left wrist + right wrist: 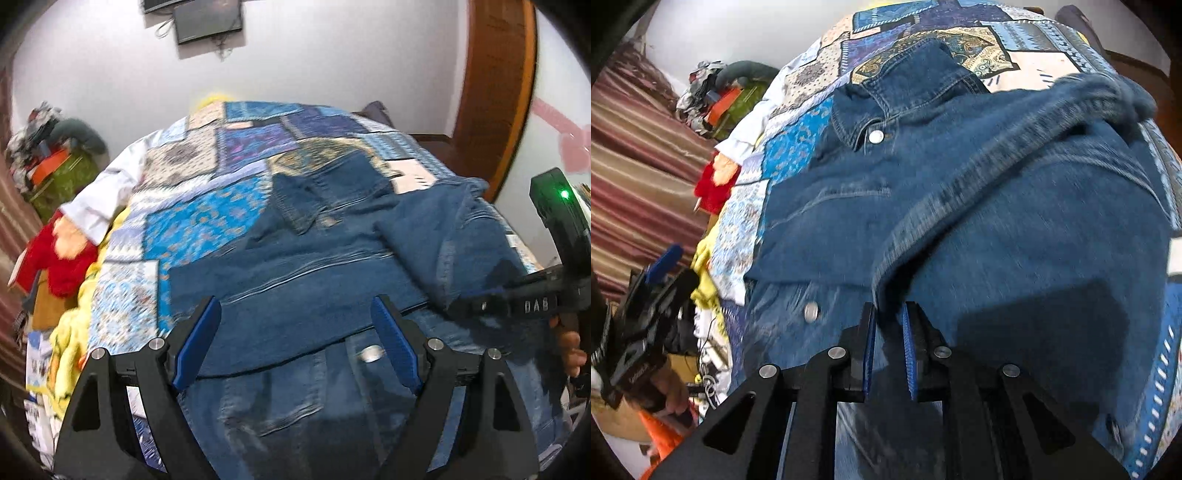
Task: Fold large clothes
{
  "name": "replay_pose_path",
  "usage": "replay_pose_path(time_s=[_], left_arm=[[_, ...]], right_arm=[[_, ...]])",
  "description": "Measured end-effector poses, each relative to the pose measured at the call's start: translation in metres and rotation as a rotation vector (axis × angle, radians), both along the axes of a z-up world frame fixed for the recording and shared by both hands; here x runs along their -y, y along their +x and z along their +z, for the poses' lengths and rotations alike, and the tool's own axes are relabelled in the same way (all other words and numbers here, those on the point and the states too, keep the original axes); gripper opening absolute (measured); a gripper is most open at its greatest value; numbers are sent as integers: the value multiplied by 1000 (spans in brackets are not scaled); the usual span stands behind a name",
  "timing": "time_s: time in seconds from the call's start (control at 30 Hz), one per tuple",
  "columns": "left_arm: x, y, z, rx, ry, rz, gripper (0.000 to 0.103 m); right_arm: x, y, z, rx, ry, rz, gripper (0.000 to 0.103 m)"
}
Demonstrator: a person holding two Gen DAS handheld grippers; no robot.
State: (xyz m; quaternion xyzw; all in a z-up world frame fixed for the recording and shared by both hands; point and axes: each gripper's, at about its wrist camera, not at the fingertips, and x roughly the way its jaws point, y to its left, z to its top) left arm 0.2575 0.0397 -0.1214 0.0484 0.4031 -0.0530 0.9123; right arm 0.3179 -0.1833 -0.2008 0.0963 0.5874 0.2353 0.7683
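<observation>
Only "DAB" on right hand-held gripper (476, 304)

Both wrist views close above, angled down, sharing the denim jacket (317, 258).

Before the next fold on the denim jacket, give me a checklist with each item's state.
1. Right gripper pinching a fold of the denim jacket: ok, pads closed on fabric.
2. Left gripper free to take a hold: ok, jaws wide, nothing between them.
3. One sleeve folded across the body: ok.
4. Collar flat: not ok, rumpled.
5. Bare patchwork bedspread beside the jacket: ok.
6. Far hem lying smooth: cannot tell, blurred.
</observation>
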Motion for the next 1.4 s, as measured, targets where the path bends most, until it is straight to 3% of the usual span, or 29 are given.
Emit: replay_pose_path(time_s=[0.13, 0.37, 0.47, 0.63, 0.77, 0.87, 0.93, 0.97, 1.0, 1.2, 1.4], left_arm=[[30, 8, 10, 11, 3, -73, 84], [89, 59, 16, -39, -38, -197, 84], [120, 86, 9, -80, -47, -247, 84], [172, 131, -25, -217, -55, -326, 84], [204, 153, -53, -243, 50, -340, 83], [212, 163, -63, -228, 89, -321, 71], [215, 169, -69, -230, 99, -320, 57], [216, 171, -71, -224, 108, -317, 39], [217, 172, -72, -221, 119, -313, 21], [190, 163, -35, -94, 95, -257, 6], [126, 146, 36, 77, 59, -167, 5]], right_arm=[[26, -17, 28, 100, -28, -9, 11], [99, -18, 68, 296, -139, -166, 11], [124, -11, 59, 293, -210, -225, 11], [133, 3, 8, 154, -235, -176, 11], [133, -5, -6, 228, -271, -114, 12], [131, -12, -3, 280, -325, -73, 20], [131, -15, -2, 310, -399, -97, 44], [133, -16, -1, 322, -438, -120, 68], [134, -17, -1, 334, -459, -139, 79], [154, -19, 1, 265, -350, -185, 79], [152, -16, 18, 271, -281, -207, 79]])
